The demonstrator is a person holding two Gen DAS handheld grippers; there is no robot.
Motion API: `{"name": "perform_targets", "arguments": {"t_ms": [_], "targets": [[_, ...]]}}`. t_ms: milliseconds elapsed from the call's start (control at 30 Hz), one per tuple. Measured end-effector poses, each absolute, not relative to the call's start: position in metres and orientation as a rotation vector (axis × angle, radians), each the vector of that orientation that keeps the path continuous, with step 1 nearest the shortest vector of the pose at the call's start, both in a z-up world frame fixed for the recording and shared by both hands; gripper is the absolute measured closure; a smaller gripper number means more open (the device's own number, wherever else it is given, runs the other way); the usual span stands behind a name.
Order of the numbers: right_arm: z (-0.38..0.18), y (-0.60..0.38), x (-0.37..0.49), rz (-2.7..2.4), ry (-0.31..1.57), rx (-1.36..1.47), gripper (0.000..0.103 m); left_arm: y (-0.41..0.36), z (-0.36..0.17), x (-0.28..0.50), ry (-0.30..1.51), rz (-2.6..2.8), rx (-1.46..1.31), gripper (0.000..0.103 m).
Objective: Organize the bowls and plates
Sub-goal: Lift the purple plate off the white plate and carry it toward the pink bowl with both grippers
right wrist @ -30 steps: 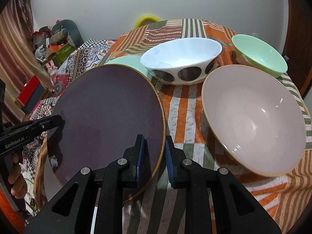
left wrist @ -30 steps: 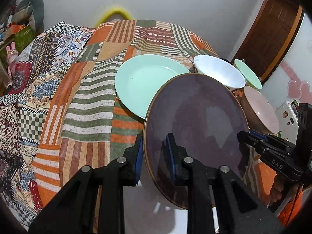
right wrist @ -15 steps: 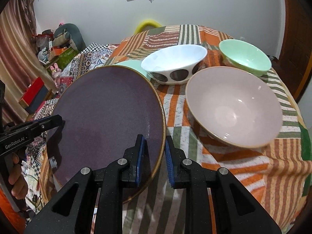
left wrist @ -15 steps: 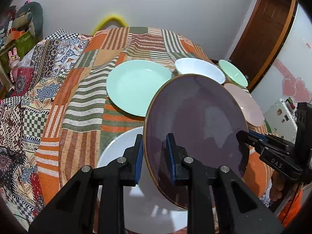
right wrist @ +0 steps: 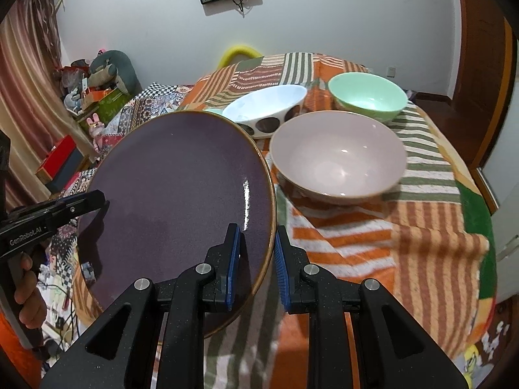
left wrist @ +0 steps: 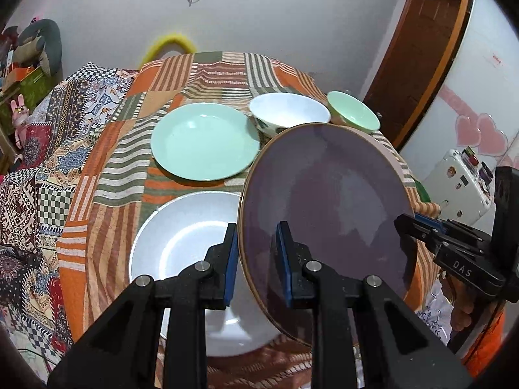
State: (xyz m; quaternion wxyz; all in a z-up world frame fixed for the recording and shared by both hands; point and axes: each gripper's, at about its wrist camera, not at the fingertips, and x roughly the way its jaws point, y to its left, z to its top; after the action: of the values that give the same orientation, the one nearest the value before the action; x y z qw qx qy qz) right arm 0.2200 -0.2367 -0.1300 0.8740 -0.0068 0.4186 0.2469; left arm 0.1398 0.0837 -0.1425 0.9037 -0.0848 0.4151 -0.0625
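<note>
A large purple plate point(left wrist: 327, 214) with a brown rim is held in the air between both grippers. My left gripper point(left wrist: 256, 253) is shut on its left rim, and my right gripper point(right wrist: 258, 256) is shut on its right rim point(right wrist: 194, 201). Below it on the table lies a white plate point(left wrist: 181, 246). A mint green plate point(left wrist: 204, 141) lies farther back. A white bowl with dark spots point(right wrist: 266, 110), a mint green bowl point(right wrist: 368, 99) and a pink bowl point(right wrist: 339, 152) stand on the right side.
The round table has a striped orange and green cloth point(right wrist: 405, 214). A patchwork-covered bed point(left wrist: 48, 149) lies to the left. A wooden door point(left wrist: 418, 55) is at the back right, and a white box point(left wrist: 460, 188) sits beyond the table's right edge.
Both grippers have lifted the purple plate up and pulled back from the table. The white plate beneath has come into view, and the bowls look farther away.
</note>
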Motion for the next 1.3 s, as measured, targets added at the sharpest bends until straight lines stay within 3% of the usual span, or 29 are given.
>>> {"name": "perform_targets", "arguments": {"t_ms": [433, 1300], "targets": [[-0.137, -0.28, 0.204, 0.446, 0.898, 0.016, 0.084, 0.032, -0.153, 0.129, 0.918, -0.198, -0.153, 0.081], [-0.191, -0.33, 0.211, 0.383, 1.022, 0.075, 0.084, -0.016, -0.224, 0.171, 1.146, -0.209, -0.086, 0.081]]}}
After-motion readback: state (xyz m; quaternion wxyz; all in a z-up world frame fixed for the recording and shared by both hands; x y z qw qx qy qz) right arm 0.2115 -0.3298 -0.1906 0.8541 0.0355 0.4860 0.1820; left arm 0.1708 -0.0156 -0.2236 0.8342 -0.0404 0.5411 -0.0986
